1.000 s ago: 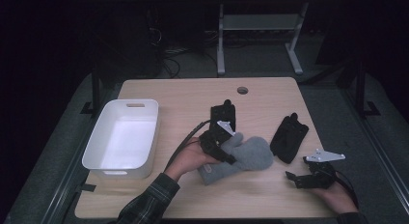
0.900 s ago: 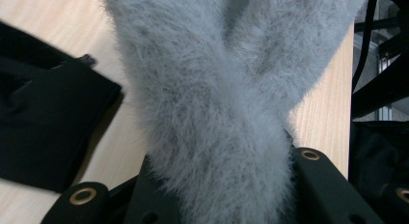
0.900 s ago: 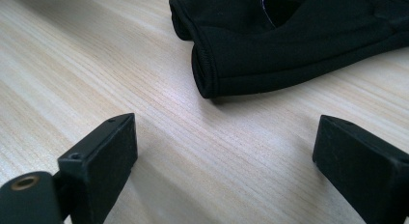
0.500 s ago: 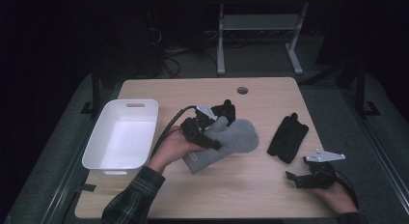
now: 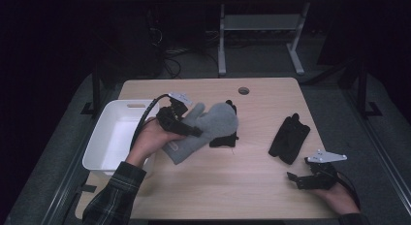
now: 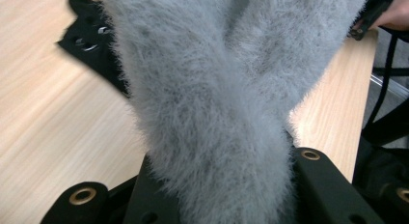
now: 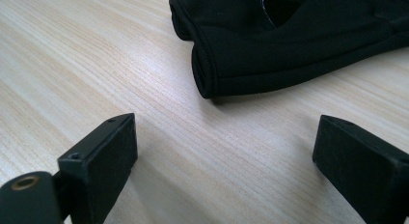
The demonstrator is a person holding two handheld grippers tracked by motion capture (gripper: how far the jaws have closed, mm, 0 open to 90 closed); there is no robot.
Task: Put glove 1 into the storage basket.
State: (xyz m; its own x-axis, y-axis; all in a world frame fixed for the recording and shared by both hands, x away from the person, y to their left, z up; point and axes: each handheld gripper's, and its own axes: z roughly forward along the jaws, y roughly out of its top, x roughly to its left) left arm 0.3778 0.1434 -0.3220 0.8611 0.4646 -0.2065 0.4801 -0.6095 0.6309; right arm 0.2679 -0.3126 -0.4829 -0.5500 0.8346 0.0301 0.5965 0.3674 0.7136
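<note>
High view first: my left gripper (image 5: 186,129) is clamped on the cuff end of the fuzzy grey knitted mitten (image 5: 206,129), lifted off the light wooden table (image 5: 252,186) near its left edge, beside the white rectangular plastic bin (image 5: 114,137). In the left gripper view the grey fleece bunches between my two black jaws, pinched narrow there and spreading wide above them, with bare wood beneath. My right gripper (image 5: 301,180) rests near the table's front right corner, jaws spread wide with nothing between them; the right gripper view shows plain wood grain in the gap and the hemmed edge of a flat black fabric glove (image 7: 299,35) just beyond, not touching. From above, that glove (image 5: 289,137) lies towards the right edge. Another black glove (image 5: 228,137) lies under the mitten's far end, partly hidden by it.
</note>
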